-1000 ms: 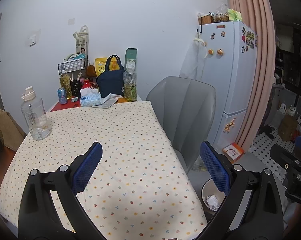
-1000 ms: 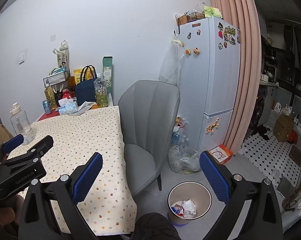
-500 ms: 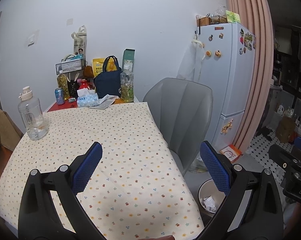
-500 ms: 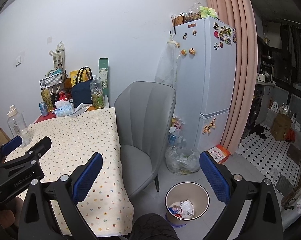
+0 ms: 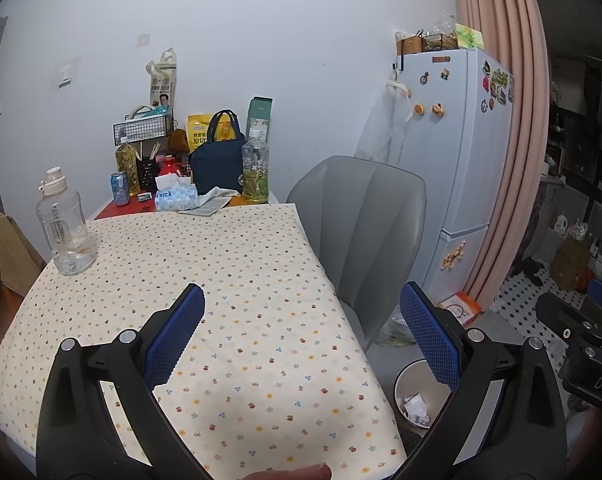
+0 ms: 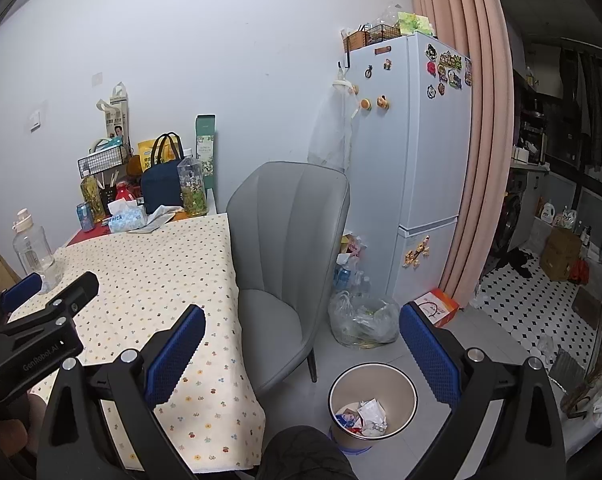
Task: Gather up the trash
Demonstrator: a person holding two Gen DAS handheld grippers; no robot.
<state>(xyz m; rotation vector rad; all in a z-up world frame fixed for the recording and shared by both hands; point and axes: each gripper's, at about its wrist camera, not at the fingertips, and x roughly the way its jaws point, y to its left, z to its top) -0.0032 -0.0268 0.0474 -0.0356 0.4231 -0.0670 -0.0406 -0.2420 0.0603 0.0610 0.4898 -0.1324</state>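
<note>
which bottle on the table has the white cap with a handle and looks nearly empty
The big clear water bottle alone at the table's left edge; the other two bottles stand in the back clutter, holding yellowish contents.

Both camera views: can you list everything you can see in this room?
Table: one, dotted cream cloth, left.
Water jug: one, clear, left table edge.
Drink can: one, blue, far end.
Tissue pack: one, blue, far end.
Lunch bag: one, navy, far end.
Bottle: one, clear with yellowish liquid, beside the bag.
Chair: one, grey, right of table.
Fridge: one, white, with magnets.
Curtain: one, pink, beside the fridge.
Plastic bag: one, clear, on the floor.
Bin: one, beige, holds crumpled trash.
Left gripper: open, blue pads, over table.
Right gripper: open, blue pads, above the floor.
</note>
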